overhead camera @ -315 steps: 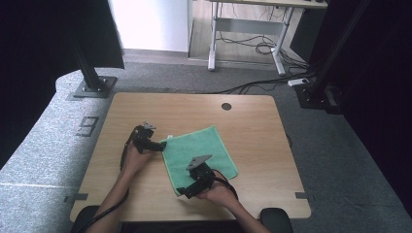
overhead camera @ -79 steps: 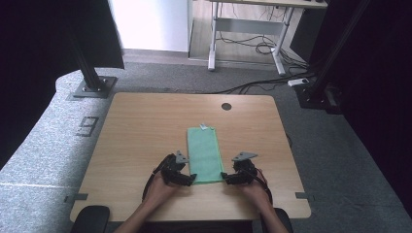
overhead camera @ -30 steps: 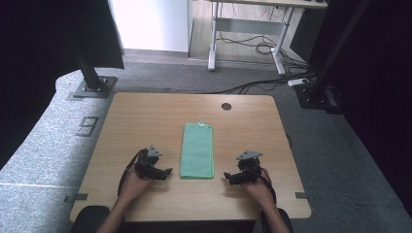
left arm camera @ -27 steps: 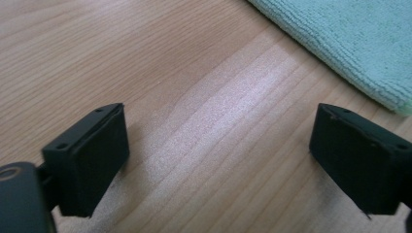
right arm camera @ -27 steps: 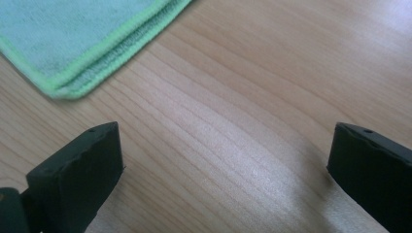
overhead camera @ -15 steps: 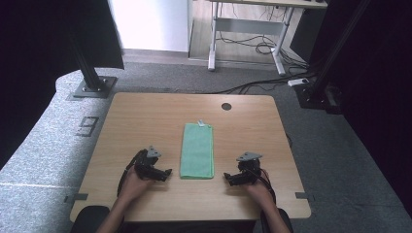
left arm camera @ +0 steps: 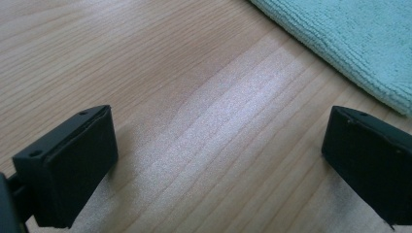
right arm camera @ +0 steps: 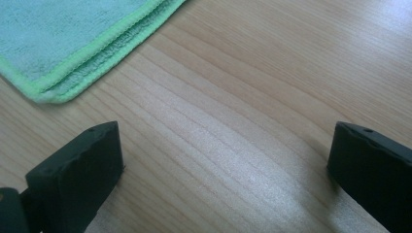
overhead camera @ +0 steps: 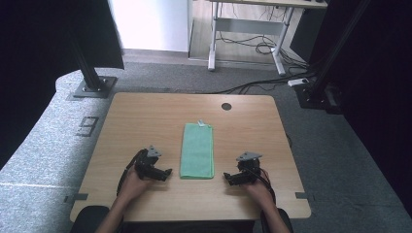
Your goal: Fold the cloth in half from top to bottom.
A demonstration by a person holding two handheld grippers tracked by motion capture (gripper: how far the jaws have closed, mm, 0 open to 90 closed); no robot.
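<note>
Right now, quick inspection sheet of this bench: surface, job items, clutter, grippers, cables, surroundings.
Surface: wooden table, flat, with a round grommet hole near the far edge.
Job's things: green cloth folded into a narrow strip, lying flat mid-table, with a small tag at its far end.
Clutter: nothing seen.
Grippers: left gripper and right gripper both open, low over the wood on either side of the cloth, touching nothing; fingers apart over bare wood.
Cables: a dark cable loops from each gripper; floor cables run beyond the table.
Surroundings: grey floor, black frame posts, a desk frame behind.
</note>
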